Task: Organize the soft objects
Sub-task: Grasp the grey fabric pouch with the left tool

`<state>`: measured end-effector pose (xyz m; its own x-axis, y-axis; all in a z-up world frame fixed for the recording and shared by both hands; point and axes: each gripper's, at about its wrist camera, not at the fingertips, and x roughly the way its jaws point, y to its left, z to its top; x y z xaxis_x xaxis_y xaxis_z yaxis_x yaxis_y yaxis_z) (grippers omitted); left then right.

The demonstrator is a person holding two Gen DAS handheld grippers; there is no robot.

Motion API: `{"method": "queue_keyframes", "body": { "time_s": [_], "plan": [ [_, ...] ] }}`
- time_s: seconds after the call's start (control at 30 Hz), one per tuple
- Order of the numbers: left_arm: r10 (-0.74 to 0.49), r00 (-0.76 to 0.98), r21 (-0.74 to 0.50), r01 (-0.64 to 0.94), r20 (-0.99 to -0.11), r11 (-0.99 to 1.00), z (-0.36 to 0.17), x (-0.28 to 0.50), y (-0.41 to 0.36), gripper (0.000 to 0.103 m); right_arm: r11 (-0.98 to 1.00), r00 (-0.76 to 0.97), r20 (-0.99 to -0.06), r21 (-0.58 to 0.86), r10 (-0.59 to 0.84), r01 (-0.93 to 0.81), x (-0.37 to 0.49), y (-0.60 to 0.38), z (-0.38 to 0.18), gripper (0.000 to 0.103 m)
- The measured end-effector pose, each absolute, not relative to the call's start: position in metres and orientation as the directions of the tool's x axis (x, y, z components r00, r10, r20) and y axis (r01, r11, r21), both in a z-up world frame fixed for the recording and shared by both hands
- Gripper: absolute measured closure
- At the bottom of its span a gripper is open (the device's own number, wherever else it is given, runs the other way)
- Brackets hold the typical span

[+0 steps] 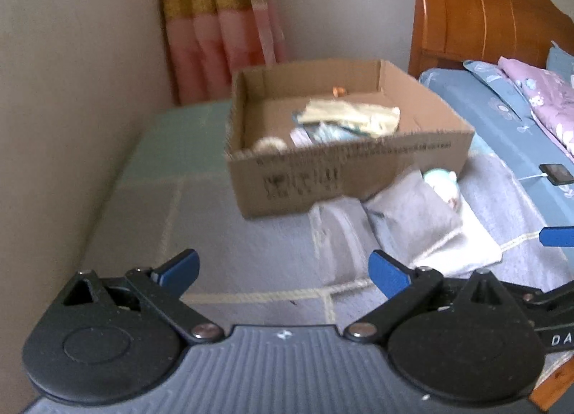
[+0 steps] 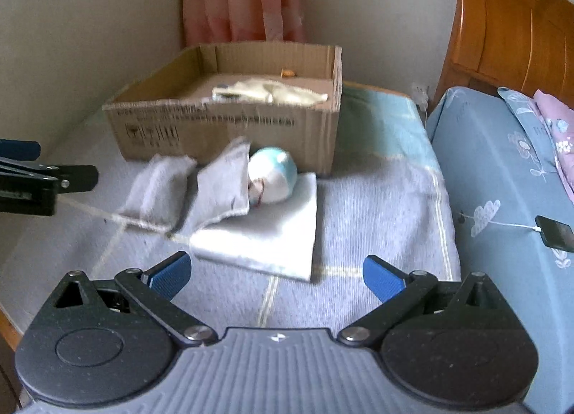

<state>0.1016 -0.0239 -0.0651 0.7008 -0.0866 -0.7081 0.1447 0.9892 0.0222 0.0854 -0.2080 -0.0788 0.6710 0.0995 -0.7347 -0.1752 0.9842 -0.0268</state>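
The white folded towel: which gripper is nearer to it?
Right. The right gripper hangs just short of the white folded towel; the left gripper is off to its left side.

Each handheld claw, the left claw and the right claw, carries two ribbed blue pads on black hinged linkage arms, pinned with silver screws to round black discs, above a grey ridged housing; white letters "DA" mark the left one's edge.
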Motion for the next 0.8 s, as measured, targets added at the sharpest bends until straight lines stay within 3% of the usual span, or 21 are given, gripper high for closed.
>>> {"method": "queue_keyframes", "body": {
  "time_s": [0.5,0.8],
  "plan": [
    [-0.153,0.666,0.002,0.227,-0.73,0.974,-0.094,0.133,-0.062,0.001,0.981,0.619,-0.779,-0.029,0.098,-0.192,0.097,-0.208,-0.107,0.0],
    [-0.157,0.661,-0.03,0.198,-0.734,0.98,-0.11,0.148,-0.065,0.0,0.978,0.61,-0.785,-0.027,0.108,-0.209,0.102,-0.208,-0.112,0.0]
  ]
}}
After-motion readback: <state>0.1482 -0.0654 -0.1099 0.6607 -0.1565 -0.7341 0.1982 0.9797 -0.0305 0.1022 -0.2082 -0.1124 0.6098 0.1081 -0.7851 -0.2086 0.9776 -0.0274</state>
